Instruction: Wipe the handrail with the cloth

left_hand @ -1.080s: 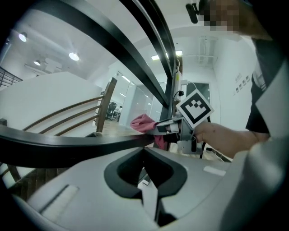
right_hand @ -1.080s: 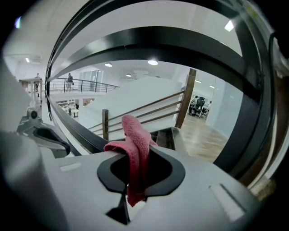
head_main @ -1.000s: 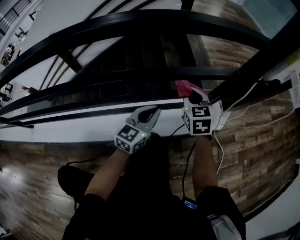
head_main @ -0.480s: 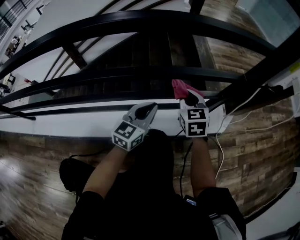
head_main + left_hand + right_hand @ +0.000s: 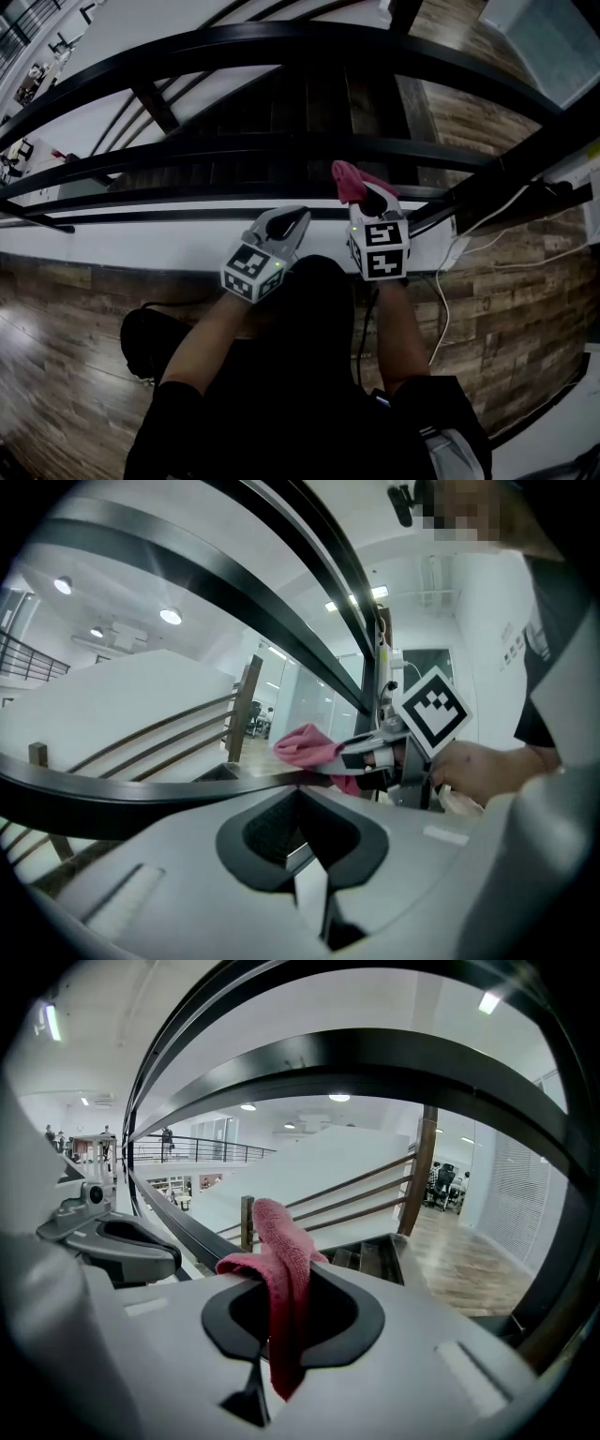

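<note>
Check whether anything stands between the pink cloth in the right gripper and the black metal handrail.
Nothing visible does. The right gripper holds the pink cloth right at the black metal handrail; the left gripper sits off to its left.

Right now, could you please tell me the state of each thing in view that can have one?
Right gripper: shut on the cloth.
Cloth: bunched, pinched between the jaws, its end sticking out past them.
Left gripper: shut, empty.
Handrail: top bar not touched by the cloth, which sits lower, by a thinner rail.
</note>
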Available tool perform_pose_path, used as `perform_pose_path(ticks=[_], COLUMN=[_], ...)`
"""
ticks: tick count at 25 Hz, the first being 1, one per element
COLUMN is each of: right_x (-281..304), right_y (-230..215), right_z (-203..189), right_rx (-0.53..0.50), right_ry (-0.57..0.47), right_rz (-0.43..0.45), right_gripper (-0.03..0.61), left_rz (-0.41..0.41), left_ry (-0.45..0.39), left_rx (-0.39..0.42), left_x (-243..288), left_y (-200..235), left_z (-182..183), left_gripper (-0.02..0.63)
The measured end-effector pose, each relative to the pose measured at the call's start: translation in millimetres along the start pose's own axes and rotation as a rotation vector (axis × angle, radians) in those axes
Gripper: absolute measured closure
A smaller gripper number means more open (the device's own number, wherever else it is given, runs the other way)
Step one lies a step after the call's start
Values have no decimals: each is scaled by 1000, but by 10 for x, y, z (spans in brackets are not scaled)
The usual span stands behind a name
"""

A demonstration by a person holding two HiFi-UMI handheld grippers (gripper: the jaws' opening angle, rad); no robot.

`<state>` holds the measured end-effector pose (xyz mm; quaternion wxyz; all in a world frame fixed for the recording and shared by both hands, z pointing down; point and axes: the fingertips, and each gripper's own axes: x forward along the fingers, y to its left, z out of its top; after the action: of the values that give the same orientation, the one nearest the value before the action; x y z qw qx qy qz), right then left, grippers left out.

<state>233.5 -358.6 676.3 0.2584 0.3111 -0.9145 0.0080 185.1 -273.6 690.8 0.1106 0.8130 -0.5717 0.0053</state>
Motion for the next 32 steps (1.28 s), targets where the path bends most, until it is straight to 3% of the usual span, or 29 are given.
perform_pose_path(ticks=[5, 11, 17, 27, 32], right_x=[77, 182, 291, 419, 481], right_y=[195, 473, 788, 1235, 1421], right_z=[36, 112, 198, 301, 351], right_rx=[-17, -41, -73, -155, -250], right_ry=[-1, -2, -7, -3, 3], right_rz=[45, 93, 126, 199, 177], right_gripper=[537, 537, 537, 537, 537], left_rz=[6, 61, 105, 183, 222], left_ry=[34, 37, 43, 33, 47], left_rx=[52, 6, 24, 28, 49], left_x=[-117, -402, -652, -920, -1074], left_y=[92, 319, 513, 717, 866], left_z=[-82, -96, -89, -82, -88], left_gripper=[615, 614, 614, 614, 614])
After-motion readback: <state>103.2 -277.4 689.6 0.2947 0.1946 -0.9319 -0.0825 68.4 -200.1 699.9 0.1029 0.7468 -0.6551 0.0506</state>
